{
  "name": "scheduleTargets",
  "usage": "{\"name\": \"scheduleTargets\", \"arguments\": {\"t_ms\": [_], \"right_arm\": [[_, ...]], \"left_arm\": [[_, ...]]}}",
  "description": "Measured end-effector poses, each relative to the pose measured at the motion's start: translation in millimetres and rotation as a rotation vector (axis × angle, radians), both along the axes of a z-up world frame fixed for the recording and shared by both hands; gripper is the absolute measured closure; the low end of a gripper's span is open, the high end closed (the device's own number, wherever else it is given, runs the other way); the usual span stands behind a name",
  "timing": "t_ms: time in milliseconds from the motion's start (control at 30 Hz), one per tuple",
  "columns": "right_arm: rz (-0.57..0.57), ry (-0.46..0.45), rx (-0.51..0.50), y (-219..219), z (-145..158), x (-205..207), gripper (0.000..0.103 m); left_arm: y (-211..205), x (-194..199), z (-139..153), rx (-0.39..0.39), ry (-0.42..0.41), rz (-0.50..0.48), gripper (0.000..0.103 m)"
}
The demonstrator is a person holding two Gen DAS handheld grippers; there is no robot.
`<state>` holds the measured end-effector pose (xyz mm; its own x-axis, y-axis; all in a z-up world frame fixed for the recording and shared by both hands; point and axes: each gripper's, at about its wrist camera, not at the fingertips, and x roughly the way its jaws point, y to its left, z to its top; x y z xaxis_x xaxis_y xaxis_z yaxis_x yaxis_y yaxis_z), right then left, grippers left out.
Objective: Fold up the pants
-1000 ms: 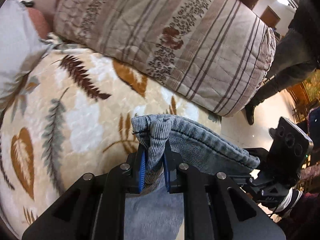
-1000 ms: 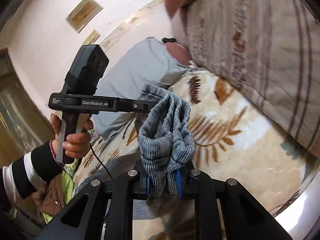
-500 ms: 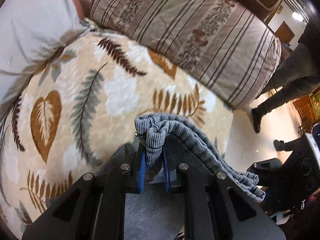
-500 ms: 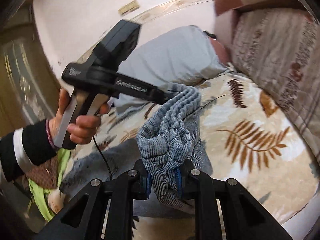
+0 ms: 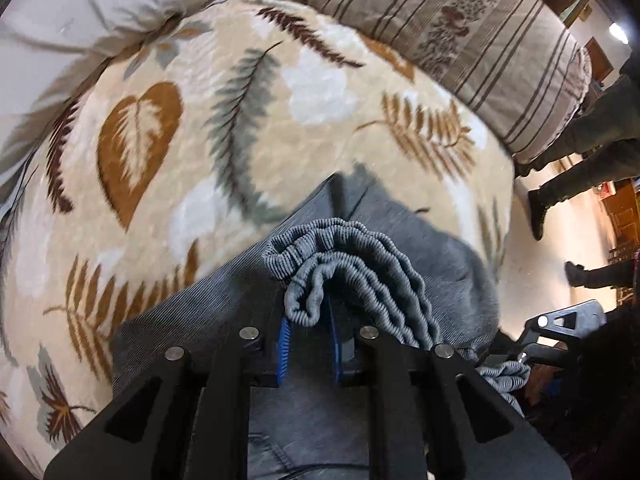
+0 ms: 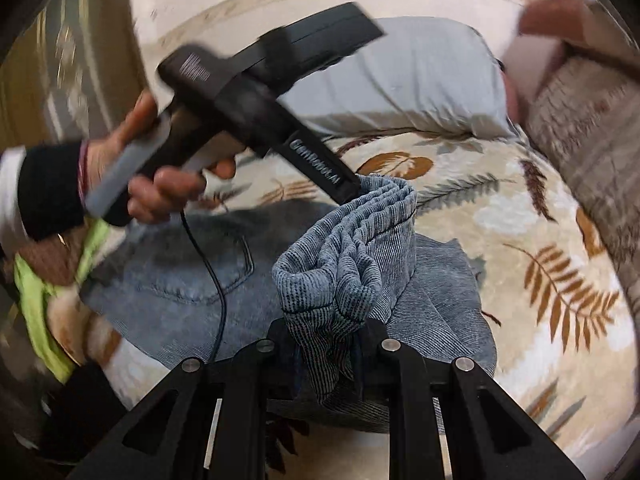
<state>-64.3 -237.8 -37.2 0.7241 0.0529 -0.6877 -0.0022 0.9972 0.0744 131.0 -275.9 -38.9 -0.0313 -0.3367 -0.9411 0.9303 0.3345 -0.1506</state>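
Both grippers hold one bunched edge of the pants [image 6: 348,264] above a bed covered by a leaf-print blanket [image 5: 168,152]. The left gripper [image 5: 307,344] has its blue pads [image 5: 283,350] nearly together, pinching a ribbed, gathered band of grey-blue cloth; the right gripper [image 6: 327,364] is likewise almost closed on a thick wad of the same edge, the cloth filling the gap between its fingers. In the right wrist view a hand [image 6: 160,168] in a dark striped sleeve [image 6: 44,188] grips the handle of the left gripper, which points steeply down at the bed. The band spans from one gripper to the other, so the lifted edge runs crosswise between the two hands. This two-point hold appears meant to keep the edge straight while it is carried over the rest of the garment, which lies flat below with a back pocket [image 6: 208,264] showing. The long axis of the flat part seems to run away from the person toward a grey pillow [image 6: 400,80], though the far end is hidden. A striped quilt [image 5: 460,28] is heaped along one side, clear of the pants. The fold is probably midway, the edge not yet laid down.
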Motion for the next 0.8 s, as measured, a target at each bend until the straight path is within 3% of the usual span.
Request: {"name": "scheduleTargets", "arguments": {"t_ms": [167, 367, 467, 567, 600, 667, 700, 733, 800], "right_arm": [[0.040, 0.063, -0.108, 28.9, -18.9, 17.3, 0.084], [0.081, 0.179, -0.132, 44.0, -51.6, 37.3, 0.073], [0.102, 0.191, -0.109, 42.4, -45.3, 36.4, 0.069], [0.123, 0.174, -0.071, 32.4, -24.9, 20.7, 0.055], [0.124, 0.155, -0.063, 27.0, -15.2, 12.4, 0.047], [0.134, 0.104, -0.020, 12.0, 5.9, -4.2, 0.045], [0.125, 0.075, 0.028, -0.2, 15.3, -10.5, 0.043], [0.097, 0.050, 0.089, -18.5, 22.9, -13.6, 0.037], [-0.004, 0.027, 0.199, -57.5, 29.9, -16.2, 0.036]], "left_arm": [[16.4, 9.4, -20.6, 0.052, 0.000, 0.044, 0.087], [47.6, 16.5, -33.6, 0.098, 0.011, 0.124, 0.085], [72.2, 16.6, -28.1, 0.114, -0.011, 0.188, 0.085], [100.4, 21.0, -16.8, 0.096, 0.018, 0.287, 0.085], [108.2, 22.4, -12.6, 0.080, 0.041, 0.320, 0.085], [122.8, 24.1, -2.6, 0.024, 0.115, 0.397, 0.084], [126.7, 23.5, 1.9, -0.010, 0.148, 0.429, 0.079], [127.9, 22.6, 4.9, -0.030, 0.167, 0.459, 0.067], [128.9, 20.8, 6.4, -0.066, 0.193, 0.537, 0.052]]}}
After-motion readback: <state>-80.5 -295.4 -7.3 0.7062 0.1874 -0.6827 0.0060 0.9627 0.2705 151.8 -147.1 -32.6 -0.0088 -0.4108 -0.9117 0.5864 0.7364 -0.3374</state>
